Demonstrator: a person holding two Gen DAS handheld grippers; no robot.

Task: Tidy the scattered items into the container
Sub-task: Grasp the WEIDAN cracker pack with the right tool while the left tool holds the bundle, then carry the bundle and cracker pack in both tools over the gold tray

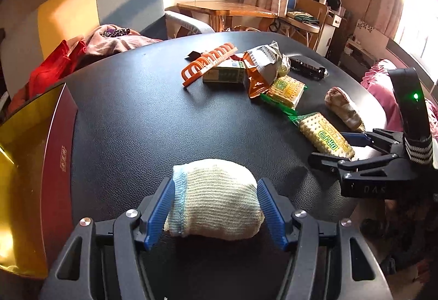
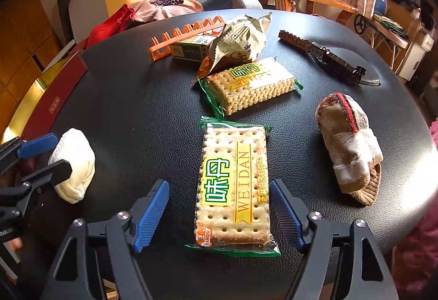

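My black table [image 1: 142, 119] fills both views. Only my left camera shows the inside of the red box [image 1: 54, 152] at the left edge: its lining is shiny gold, and I cannot see any item in the part that shows. In my right camera this box [image 2: 58, 86] is only a red side with a small gold label, too small to read.

Only my right camera shows the writing on the near cracker pack [image 2: 234, 185]: "WEIDAN", big green Chinese characters, and a small round logo "DANOIU" at the bottom corner. A second cracker pack [image 2: 253, 85] with the same "WEI…" band lies behind it, near a crumpled snack bag [image 2: 241, 38], a small green carton [image 2: 189, 49] and an orange rack [image 2: 180, 36]. A dark toy train [image 2: 320, 56] lies at the back right, and a brown rolled sock [image 2: 350, 146] lies to the right, apart from the packs.

My left gripper [image 1: 216, 207] is closed on the cream rolled sock [image 1: 216, 198], both blue pads pressing its sides, low over the table near the red box. My right gripper [image 2: 219, 215] stands open around the near cracker pack; the right pad is just beside the wrapper, the left pad is clearly apart
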